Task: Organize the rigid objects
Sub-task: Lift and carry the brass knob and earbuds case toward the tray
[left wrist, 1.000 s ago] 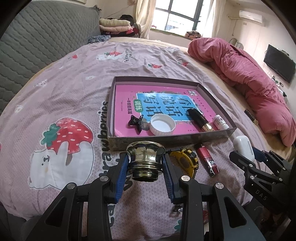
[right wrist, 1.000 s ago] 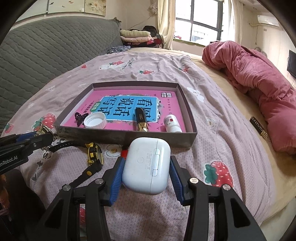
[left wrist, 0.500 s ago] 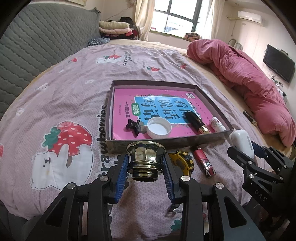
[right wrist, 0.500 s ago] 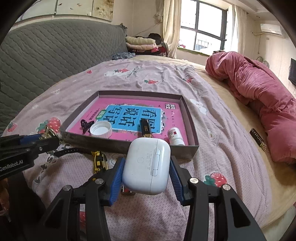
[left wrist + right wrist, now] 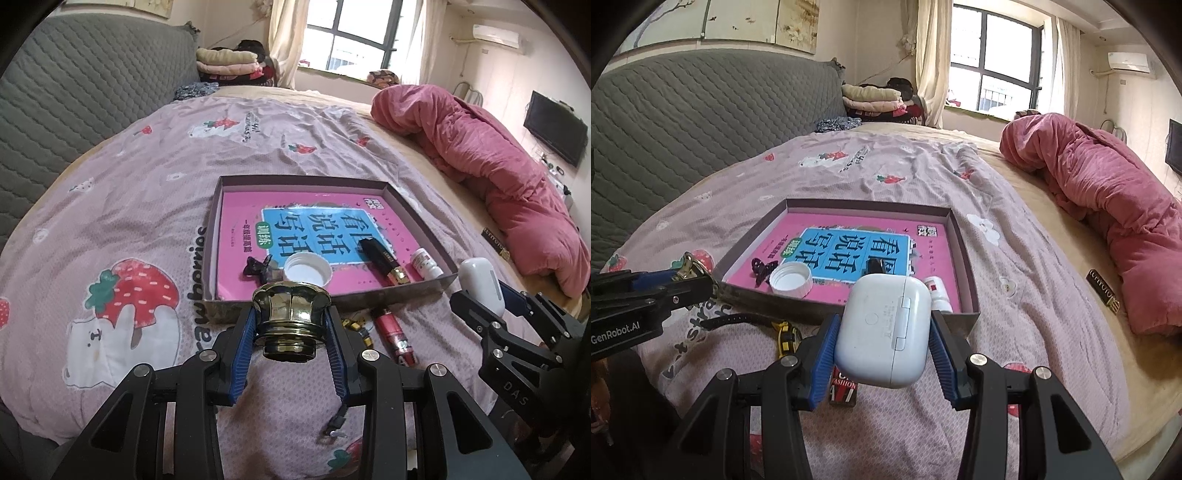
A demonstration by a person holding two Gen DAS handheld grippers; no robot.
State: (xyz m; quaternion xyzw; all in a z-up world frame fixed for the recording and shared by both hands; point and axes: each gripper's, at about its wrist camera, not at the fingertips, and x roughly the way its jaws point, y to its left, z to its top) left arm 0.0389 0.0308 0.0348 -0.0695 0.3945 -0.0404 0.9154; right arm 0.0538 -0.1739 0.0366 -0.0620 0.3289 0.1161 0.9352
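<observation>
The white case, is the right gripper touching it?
Touching. In the right wrist view, the right gripper has both blue pads pressed against the sides of the white case, holding it above the bed.

Both tools are matte black plastic frames with triangular cut-outs and round silver screws at the joints. The left gripper (image 5: 291, 325) and right gripper (image 5: 882, 332) carry ribbed blue pads (image 5: 242, 350) inside black fingers. White lettering marks their sides: "GenRobot.AI" and "DAS".
</observation>
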